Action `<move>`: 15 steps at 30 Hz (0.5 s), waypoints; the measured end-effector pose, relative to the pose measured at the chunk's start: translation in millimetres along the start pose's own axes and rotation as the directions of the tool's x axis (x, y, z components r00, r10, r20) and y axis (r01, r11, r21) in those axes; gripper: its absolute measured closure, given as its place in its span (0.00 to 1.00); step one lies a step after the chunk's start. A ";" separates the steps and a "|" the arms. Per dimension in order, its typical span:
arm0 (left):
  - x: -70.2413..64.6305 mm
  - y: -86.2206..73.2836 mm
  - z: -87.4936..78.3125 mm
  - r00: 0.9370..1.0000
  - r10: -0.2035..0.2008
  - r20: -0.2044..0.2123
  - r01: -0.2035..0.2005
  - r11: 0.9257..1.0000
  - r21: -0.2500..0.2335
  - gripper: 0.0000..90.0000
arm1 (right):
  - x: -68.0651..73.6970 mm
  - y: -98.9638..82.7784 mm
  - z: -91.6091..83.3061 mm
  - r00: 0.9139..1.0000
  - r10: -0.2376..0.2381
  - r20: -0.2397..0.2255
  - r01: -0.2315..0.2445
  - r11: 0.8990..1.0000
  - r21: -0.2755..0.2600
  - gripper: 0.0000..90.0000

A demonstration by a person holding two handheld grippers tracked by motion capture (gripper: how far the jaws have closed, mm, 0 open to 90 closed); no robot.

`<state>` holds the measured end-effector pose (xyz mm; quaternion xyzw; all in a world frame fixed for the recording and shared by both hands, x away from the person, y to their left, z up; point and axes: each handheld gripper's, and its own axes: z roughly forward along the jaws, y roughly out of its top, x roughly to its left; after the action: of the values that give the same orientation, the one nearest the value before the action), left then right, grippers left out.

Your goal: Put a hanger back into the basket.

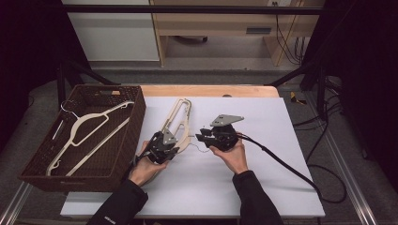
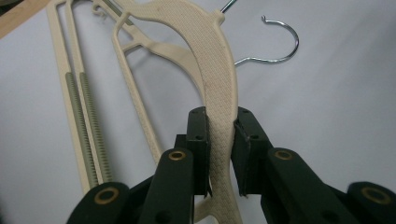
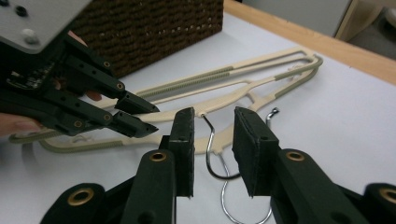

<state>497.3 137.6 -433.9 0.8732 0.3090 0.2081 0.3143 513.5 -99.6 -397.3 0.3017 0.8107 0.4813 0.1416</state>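
**Two cream hangers on the sheet, my left claw on one shoulder**

I can read no brand, label or lettering on anything here; a small pale mark on my left sleeve is too tiny to make out.

The wooden counter carries a white sheet, and at its left edge stands the dark brown woven wicker basket. A white plastic hanger lies slantwise inside the basket, its wire hook toward the far left corner.

On the sheet just right of the basket lie the cream plastic hangers, overlapping, apparently two. Their long axis runs from near my hands up and away toward the far edge of the counter, leaning slightly right. The chrome wire hooks stick out sideways toward my right hand, curling low over the sheet.

My left claw has its pads pressed on both sides of the textured, curved shoulder of one cream hanger, near its end closest to me. It is closed on that arm.

My right claw sits just beside the left one, its jaws parted. One wire hook passes between them, but the pads are clear of it on both sides, so it grips nothing.
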 end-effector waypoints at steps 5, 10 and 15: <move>2.5 0.4 -5.3 1.000 -0.006 -0.015 0.006 1.000 -0.003 0.87 | -1.9 3.1 -21.4 1.000 0.007 0.020 -0.006 0.998 -0.058 0.65; 8.2 0.4 -12.7 1.000 -0.016 -0.025 0.015 1.000 -0.005 0.88 | -6.6 -0.1 -42.7 0.999 0.025 0.041 -0.021 0.995 -0.101 0.51; 13.8 1.2 -21.1 0.998 -0.039 -0.049 0.038 0.999 -0.023 0.89 | -11.9 -11.5 -59.9 0.998 0.048 0.052 -0.042 0.993 -0.113 0.39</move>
<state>496.0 155.0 -415.6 0.8582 0.3309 0.2268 0.3203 487.5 -152.8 -378.3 0.3244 0.7714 0.5205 0.1695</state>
